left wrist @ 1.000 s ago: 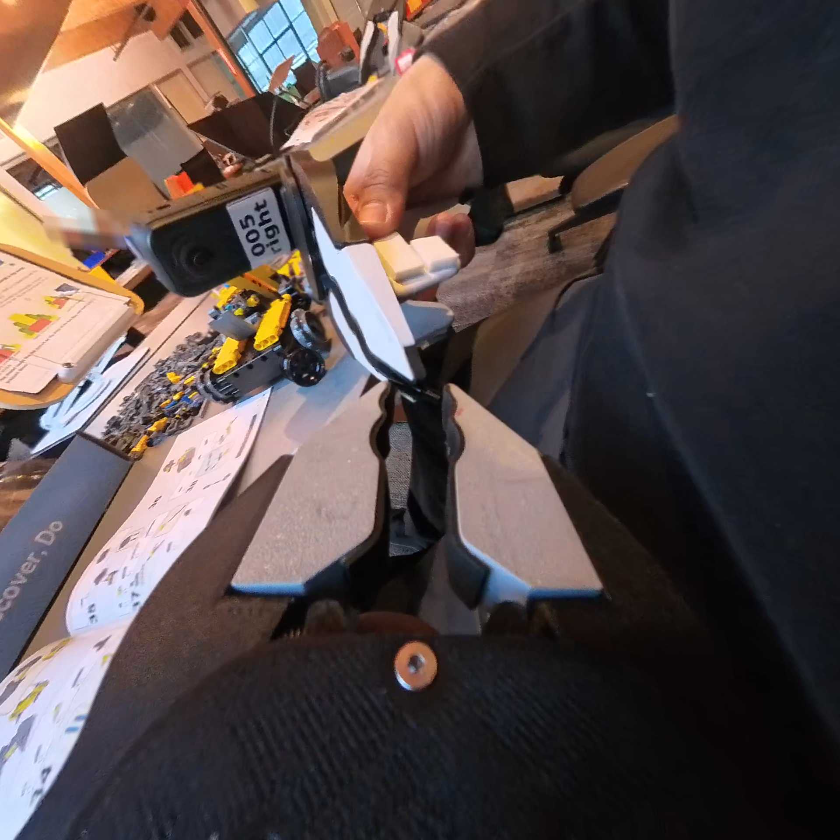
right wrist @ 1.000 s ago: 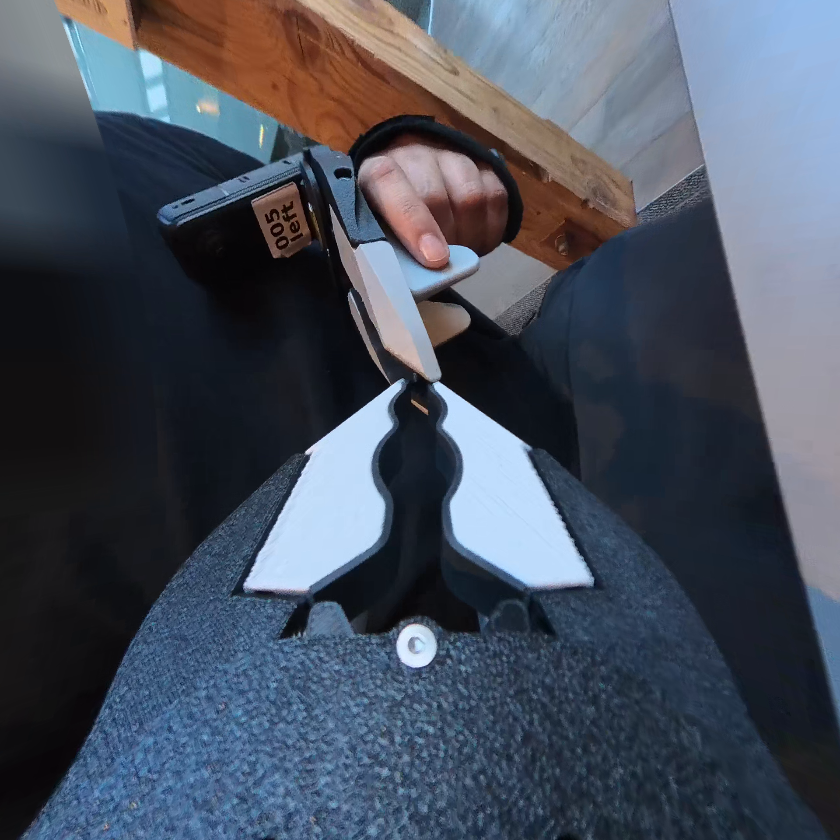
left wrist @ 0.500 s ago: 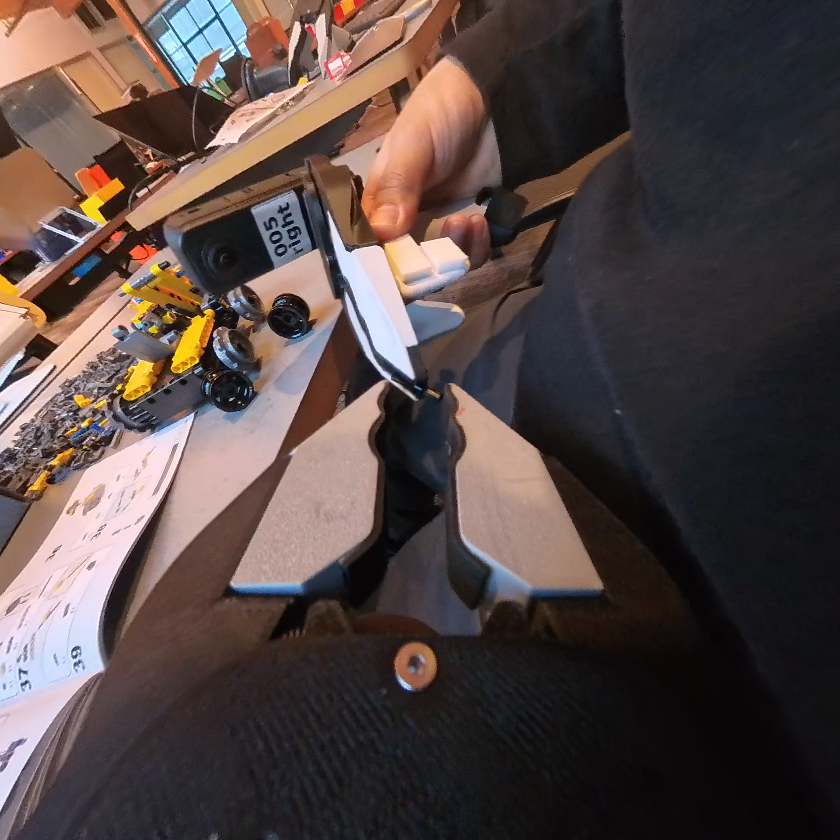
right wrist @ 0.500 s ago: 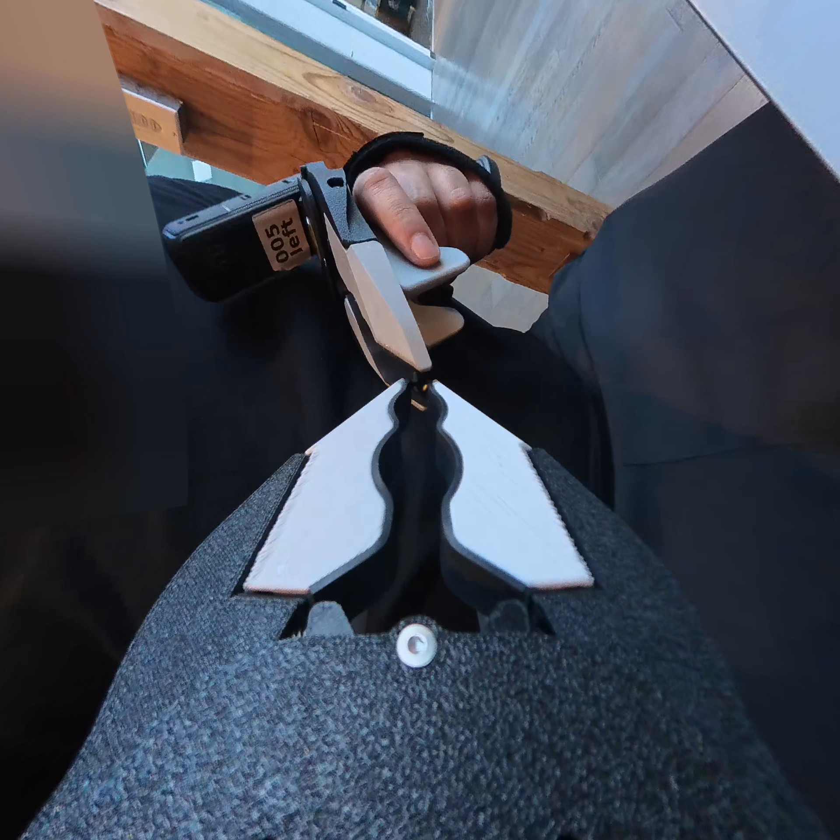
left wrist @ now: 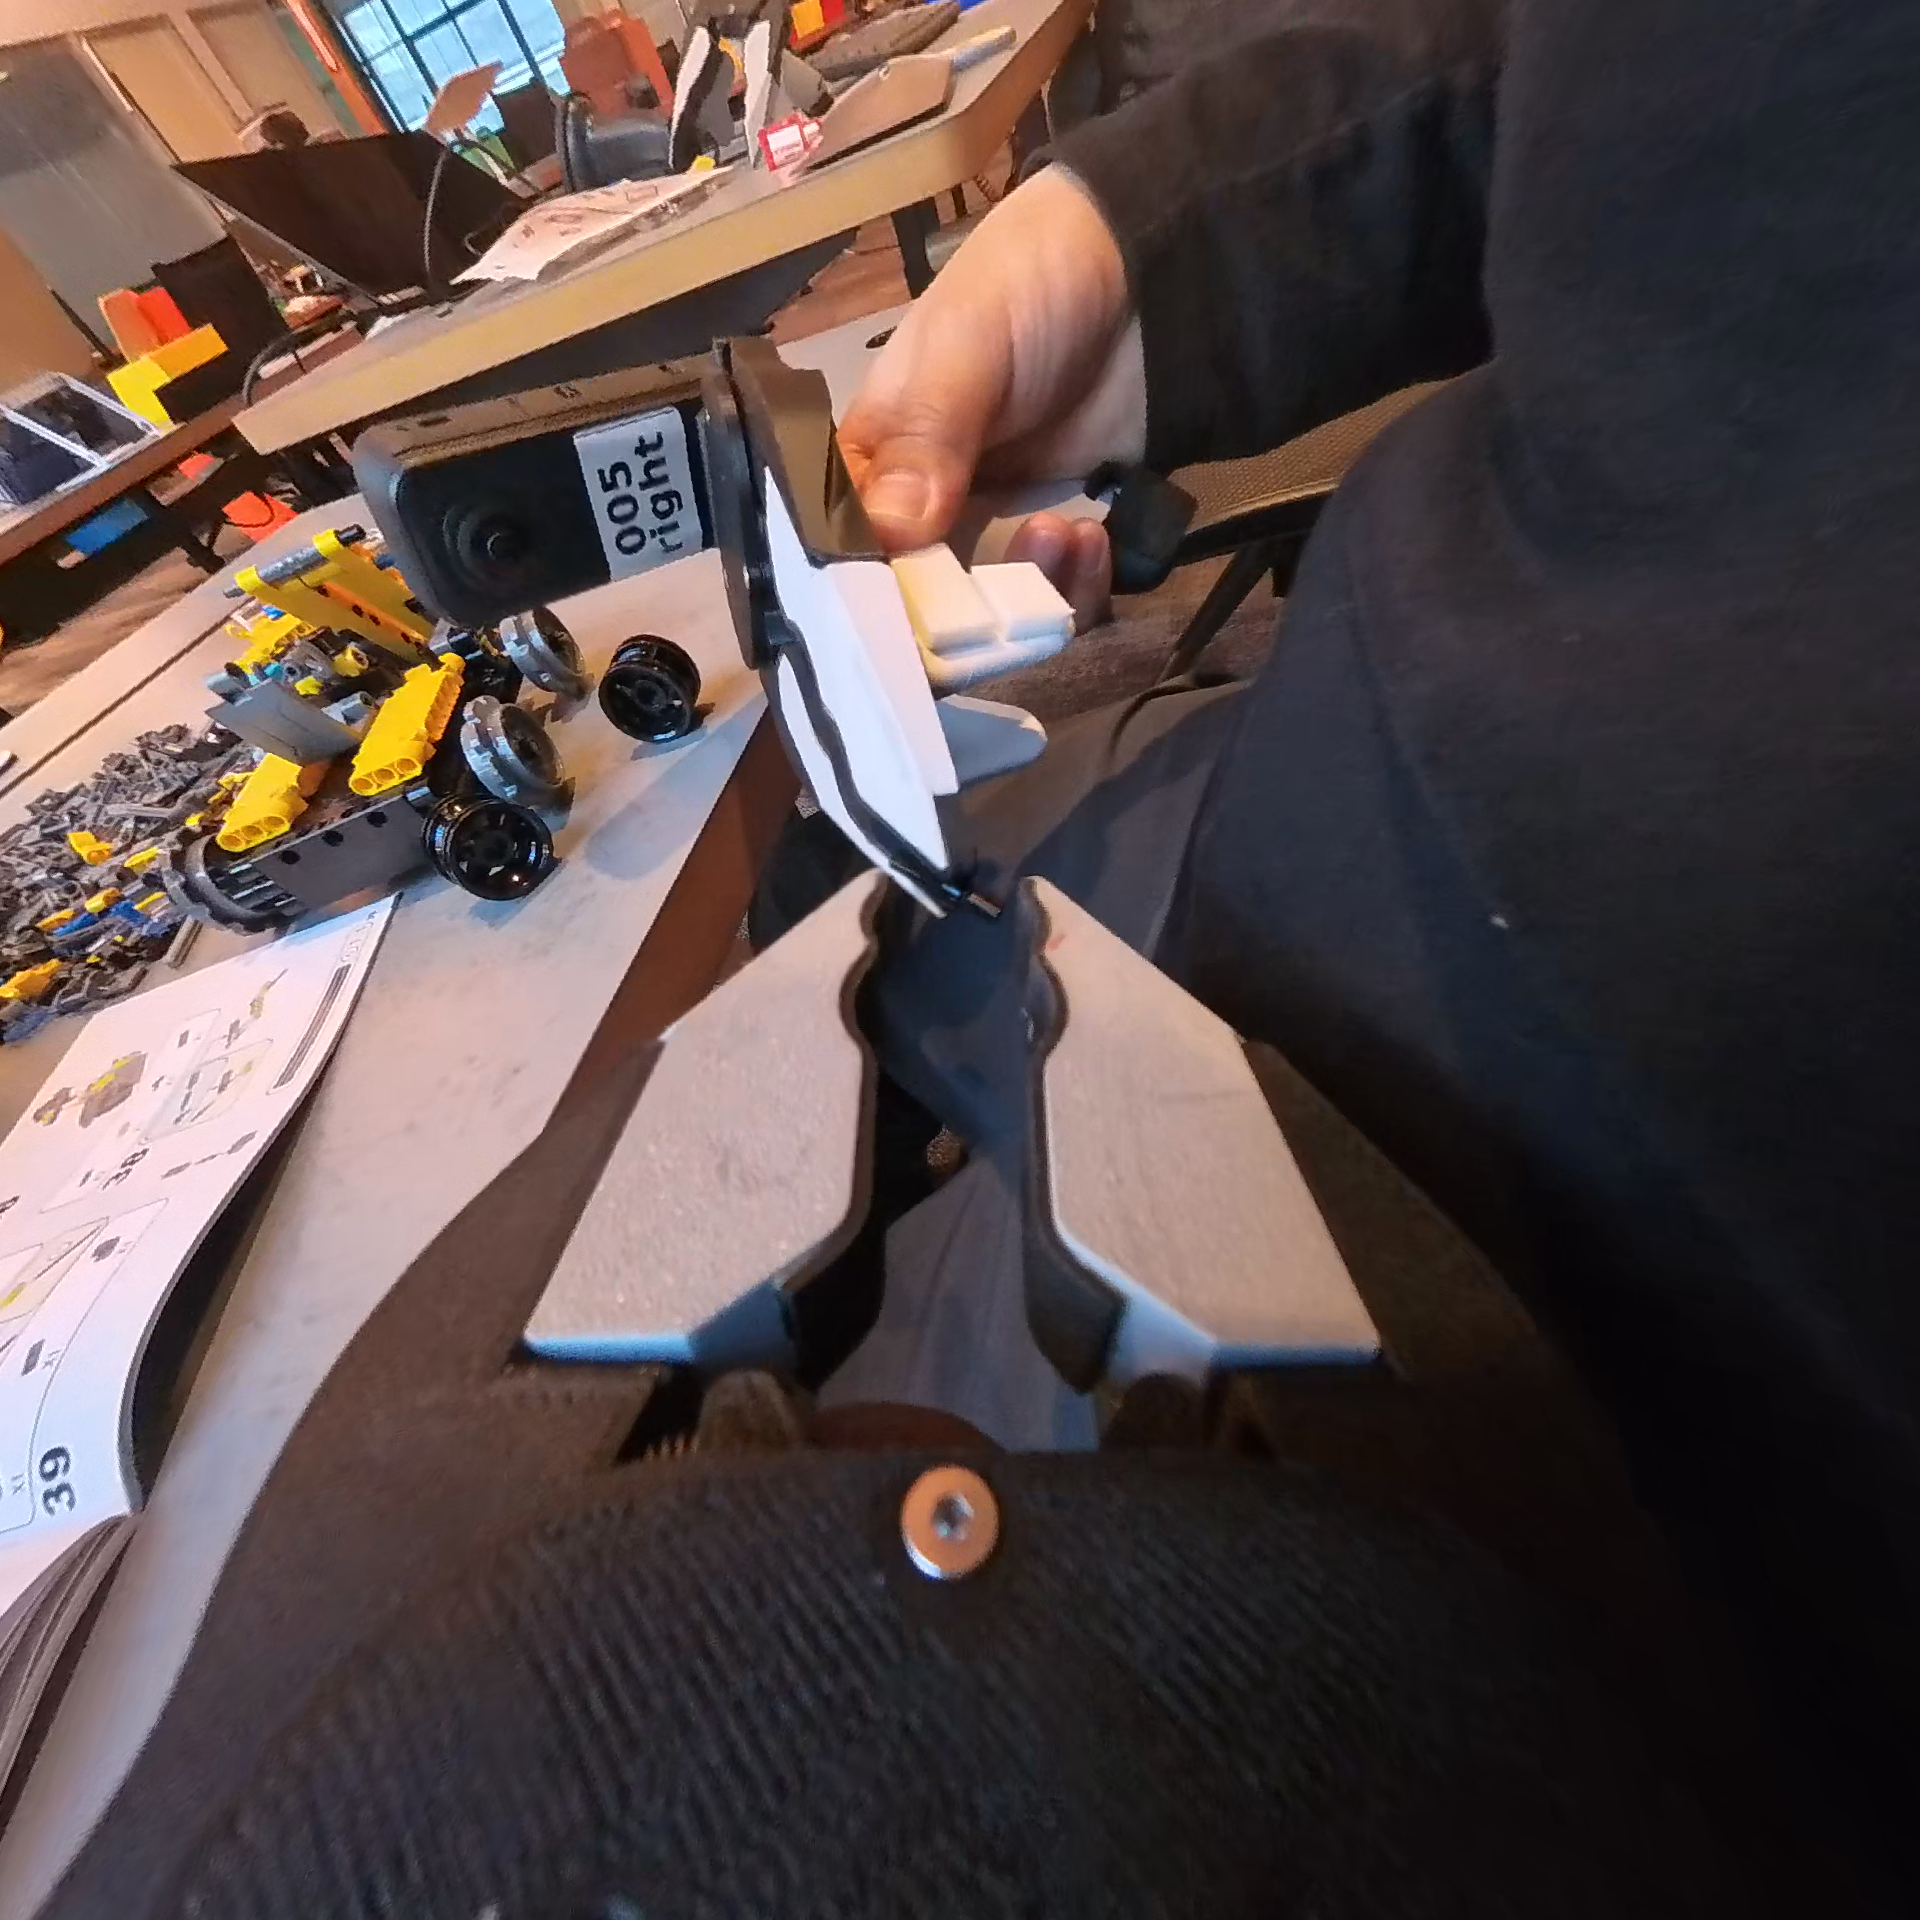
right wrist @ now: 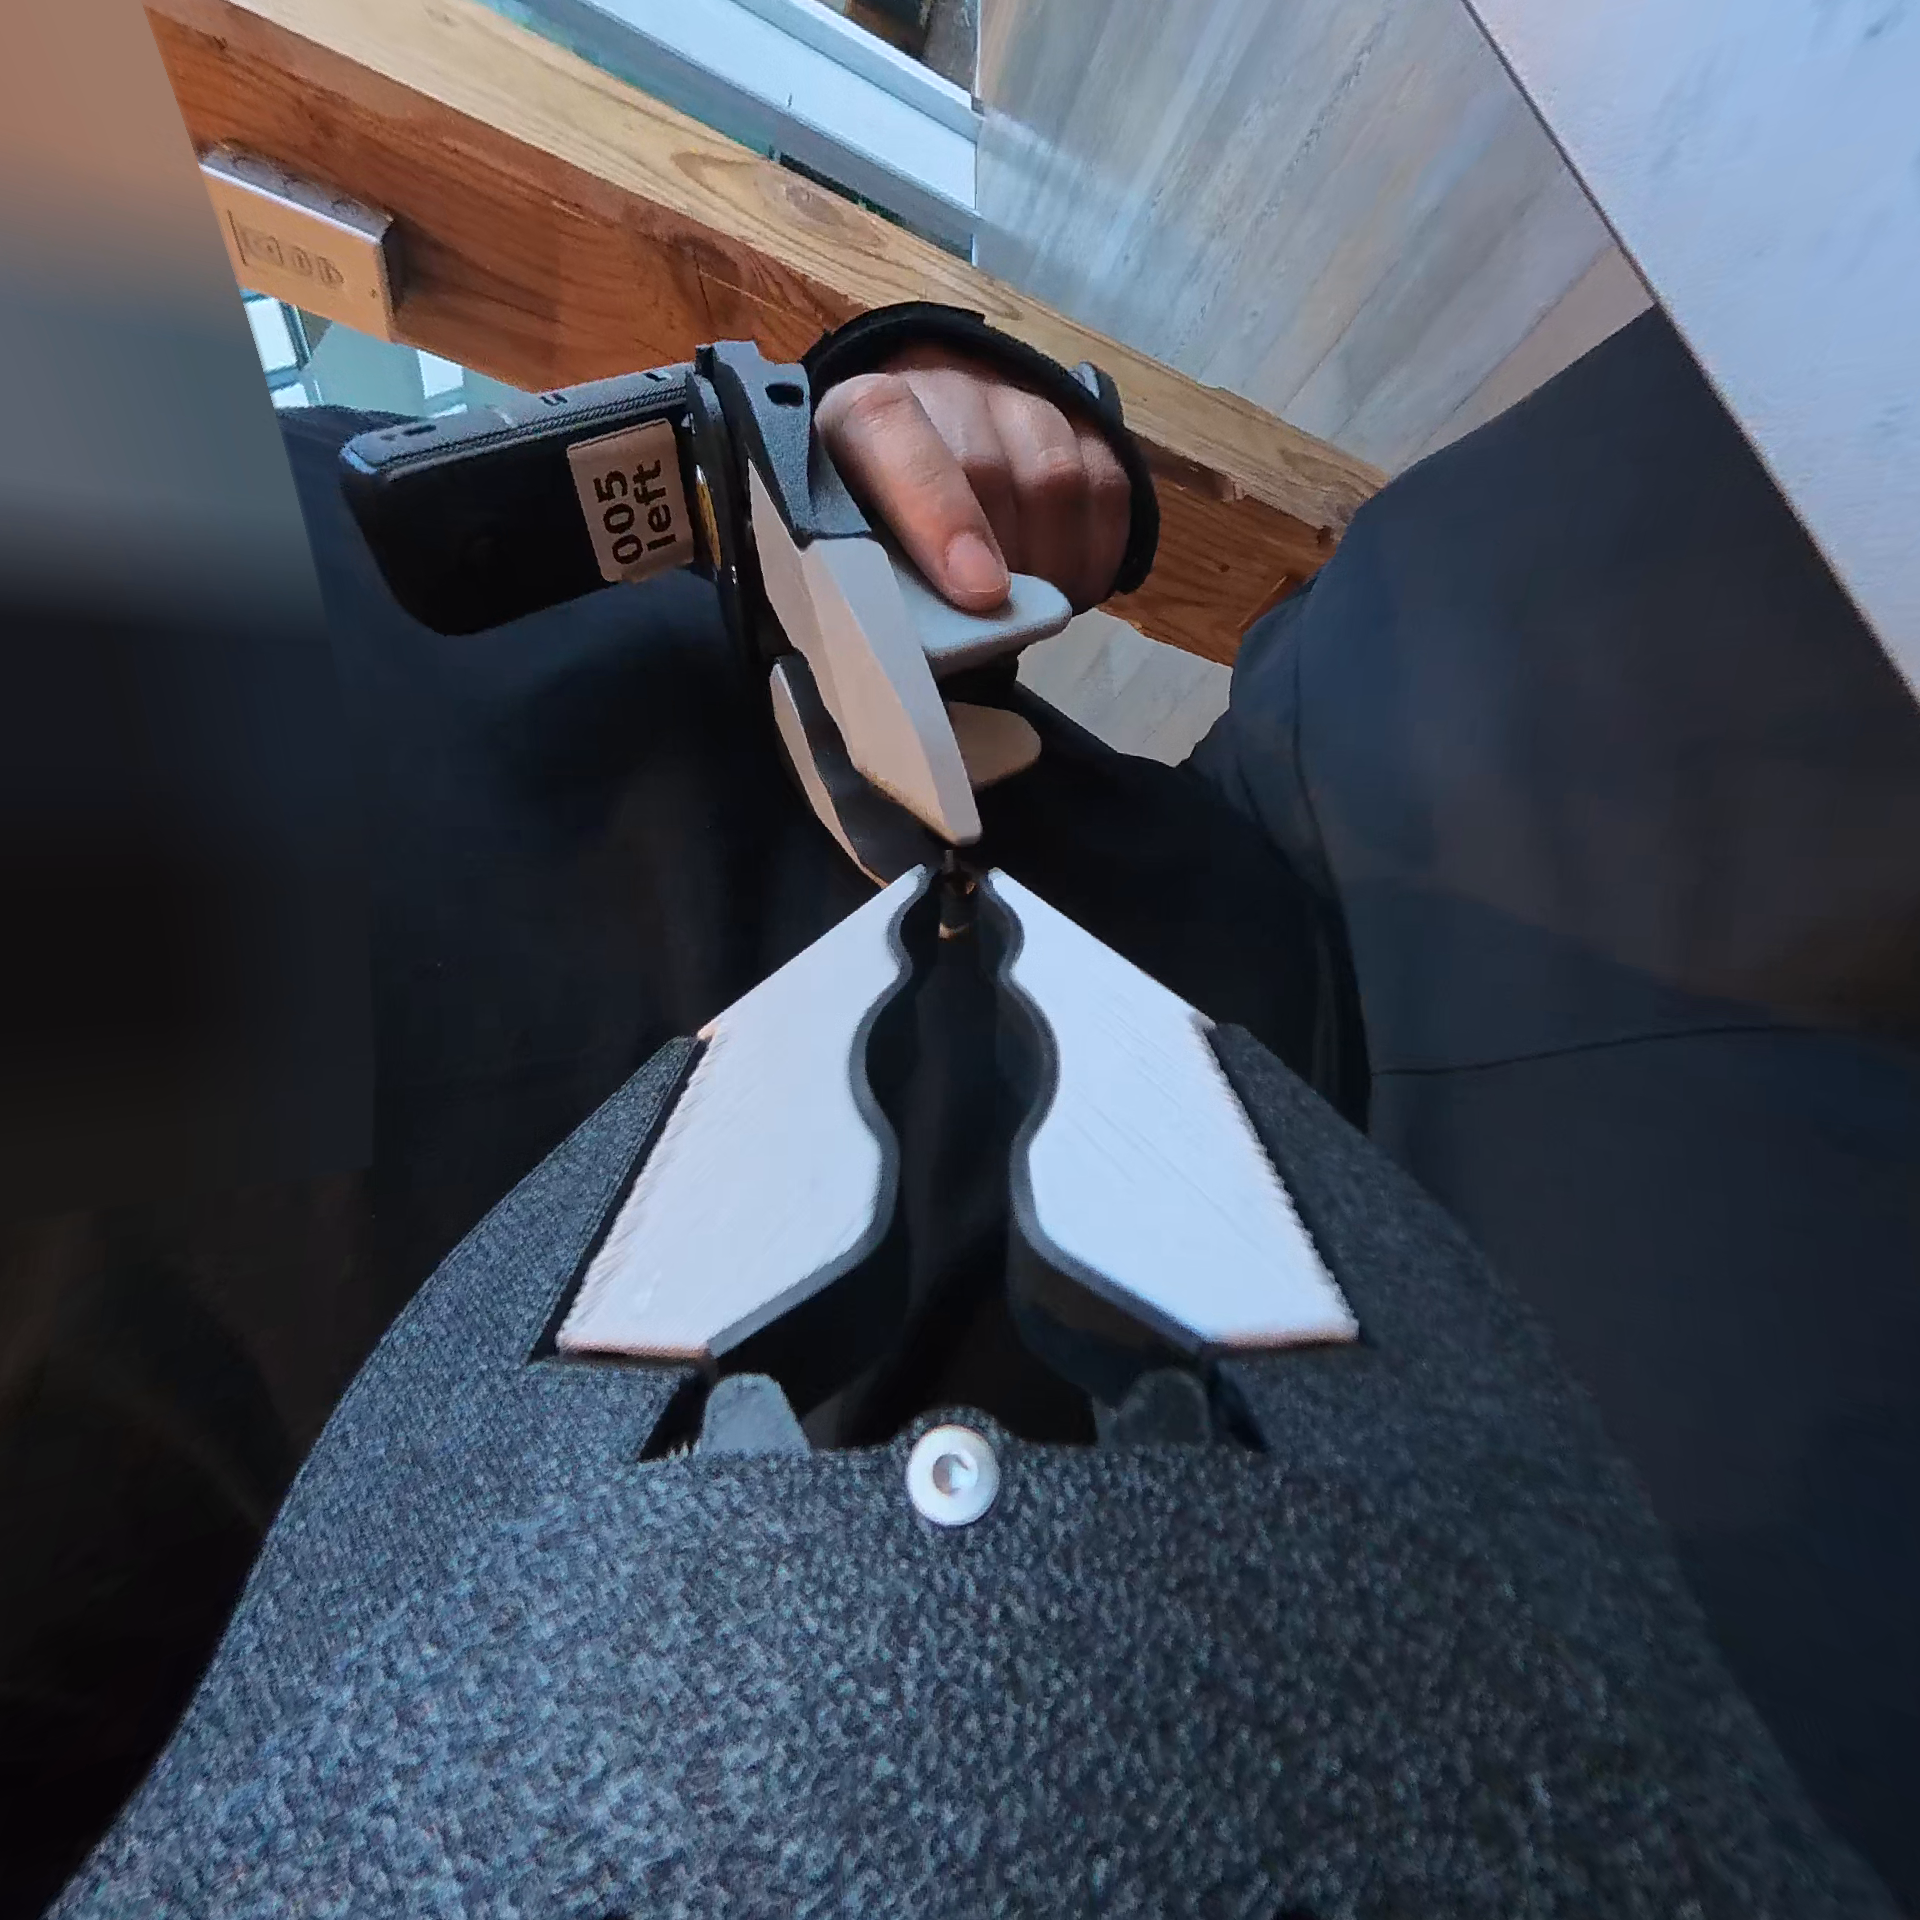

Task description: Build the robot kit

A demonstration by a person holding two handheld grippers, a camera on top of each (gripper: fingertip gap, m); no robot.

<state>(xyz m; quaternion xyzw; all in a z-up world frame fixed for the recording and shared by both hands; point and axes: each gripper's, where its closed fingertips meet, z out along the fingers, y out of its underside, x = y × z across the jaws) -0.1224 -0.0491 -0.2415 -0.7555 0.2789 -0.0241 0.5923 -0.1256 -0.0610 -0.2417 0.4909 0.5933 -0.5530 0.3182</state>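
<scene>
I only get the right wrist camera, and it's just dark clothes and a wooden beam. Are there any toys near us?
Observer: Yes. A yellow and grey brick vehicle sits on a grey table.
Operator: Does it have all its wheels?
Observer: I can't tell, but one black wheel stands apart from it on the table.
Operator: Is there a book to follow?
Observer: An open instruction booklet lies in front of the vehicle, near the table's edge.
</scene>
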